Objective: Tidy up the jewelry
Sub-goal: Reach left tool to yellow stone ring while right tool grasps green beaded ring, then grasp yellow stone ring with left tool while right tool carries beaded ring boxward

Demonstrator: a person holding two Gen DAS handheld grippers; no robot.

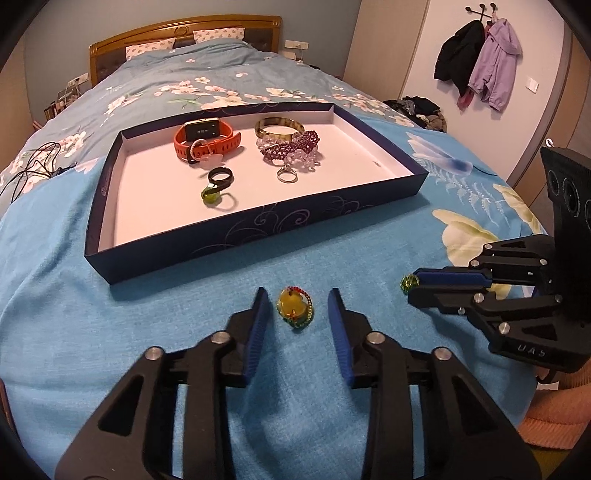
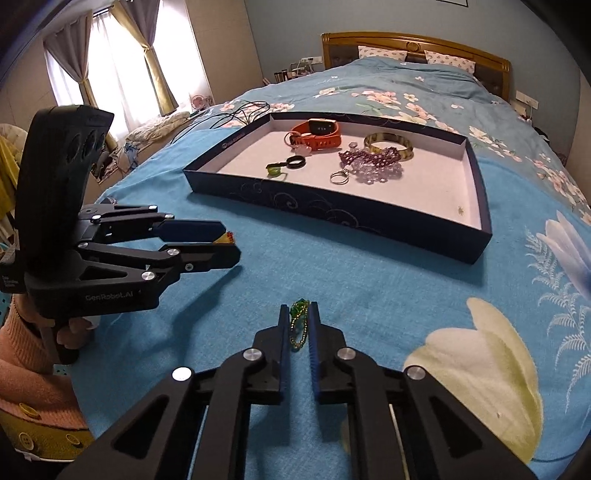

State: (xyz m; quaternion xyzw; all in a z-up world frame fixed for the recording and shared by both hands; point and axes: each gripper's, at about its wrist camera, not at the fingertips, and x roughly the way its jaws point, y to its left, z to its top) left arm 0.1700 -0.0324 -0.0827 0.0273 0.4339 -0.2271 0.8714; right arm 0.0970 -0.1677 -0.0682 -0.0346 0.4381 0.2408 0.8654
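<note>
A yellow pendant with a red and green bead chain (image 1: pixel 295 308) lies on the blue bedspread between the open fingers of my left gripper (image 1: pixel 297 301), not touched. My right gripper (image 2: pixel 298 312) is shut on a green bead pendant with a gold chain (image 2: pixel 298 321); it also shows in the left wrist view (image 1: pixel 409 283) at the right gripper's tips. The dark blue tray (image 1: pixel 258 229) beyond holds an orange watch (image 1: pixel 207 138), an amber bangle (image 1: pixel 279 126), purple bead bracelets (image 1: pixel 291 147), a black ring (image 1: pixel 220 175), a green ring (image 1: pixel 211 193) and a silver ring (image 1: pixel 287 174).
Black cables (image 1: pixel 33 166) lie on the bed left of the tray. Coats (image 1: pixel 480 62) hang on the wall at right. The headboard (image 1: pixel 184 33) and pillows are at the far end. Curtained windows (image 2: pixel 122 59) are to the left.
</note>
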